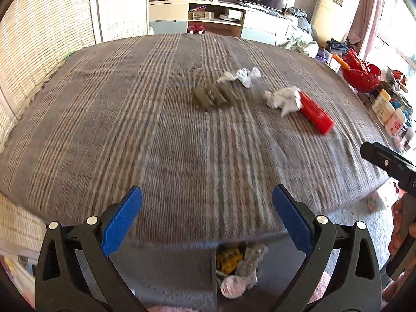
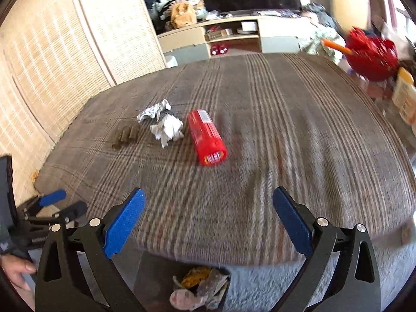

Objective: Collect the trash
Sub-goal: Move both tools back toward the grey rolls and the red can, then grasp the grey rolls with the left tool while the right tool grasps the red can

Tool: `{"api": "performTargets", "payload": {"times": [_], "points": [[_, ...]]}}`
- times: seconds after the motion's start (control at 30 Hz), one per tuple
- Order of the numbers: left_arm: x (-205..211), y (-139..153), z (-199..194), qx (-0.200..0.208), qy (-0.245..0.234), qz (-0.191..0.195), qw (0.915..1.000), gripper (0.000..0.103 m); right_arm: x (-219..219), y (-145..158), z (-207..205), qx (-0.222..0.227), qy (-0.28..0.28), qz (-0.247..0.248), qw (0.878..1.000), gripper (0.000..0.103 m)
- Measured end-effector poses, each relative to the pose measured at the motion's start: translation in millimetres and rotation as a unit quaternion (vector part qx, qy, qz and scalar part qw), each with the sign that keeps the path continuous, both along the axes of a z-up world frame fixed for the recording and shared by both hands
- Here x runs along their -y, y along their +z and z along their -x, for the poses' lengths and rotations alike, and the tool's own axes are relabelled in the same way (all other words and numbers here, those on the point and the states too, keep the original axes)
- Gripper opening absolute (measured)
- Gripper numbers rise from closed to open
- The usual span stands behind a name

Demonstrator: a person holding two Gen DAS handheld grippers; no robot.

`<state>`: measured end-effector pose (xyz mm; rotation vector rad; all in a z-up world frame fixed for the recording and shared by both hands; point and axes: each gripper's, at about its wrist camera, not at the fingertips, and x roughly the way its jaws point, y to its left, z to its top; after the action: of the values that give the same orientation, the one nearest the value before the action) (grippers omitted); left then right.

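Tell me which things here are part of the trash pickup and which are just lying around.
Job: red canister, crumpled white paper, crinkled wrapper, brown ridged piece, trash bin.

Lying about: red basket, stuffed toy, bottles.

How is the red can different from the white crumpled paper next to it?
The red can is a smooth, bright tube lying on its side; the crumpled paper is a white, wrinkly lump with no neat shape. The red can is longer than the crumpled paper. Both lie on the striped bed cover, close together, and neither is held.
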<state>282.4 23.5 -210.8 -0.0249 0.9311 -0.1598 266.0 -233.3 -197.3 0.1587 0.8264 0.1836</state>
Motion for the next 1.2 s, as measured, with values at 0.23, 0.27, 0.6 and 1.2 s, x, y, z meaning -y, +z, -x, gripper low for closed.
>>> {"api": "performTargets", "payload": {"times": [0.23,0.27,0.6,1.2], "points": [[-0.3,-6.8,-41.6,0.002,-0.003,-0.005,1.0000,0.094,-12.2,-12.9,-35.6,-0.009,0.016,0.015,1.000,0.082],[-1.6,-9.0,-50.2,-0.001,-0.002,-0.003,1.0000,0.094,-12.6,-14.8,-39.8,-0.011,0.016,0.019,1.000,0.081],[-0.5,-22.5,-102.7,-0.013,-0.018,-0.024,0.9995,0.094,-4.5,-34.6,-64.7,-0.040,0.013,-0.007,0.999,0.067],[32.8,-19.6,-137.4,0.012,-0.085,-0.052,0.9950,0.065,-9.9,-36.7,-76.2,-0.026,0.033,-0.003,0.999,0.042]]}}
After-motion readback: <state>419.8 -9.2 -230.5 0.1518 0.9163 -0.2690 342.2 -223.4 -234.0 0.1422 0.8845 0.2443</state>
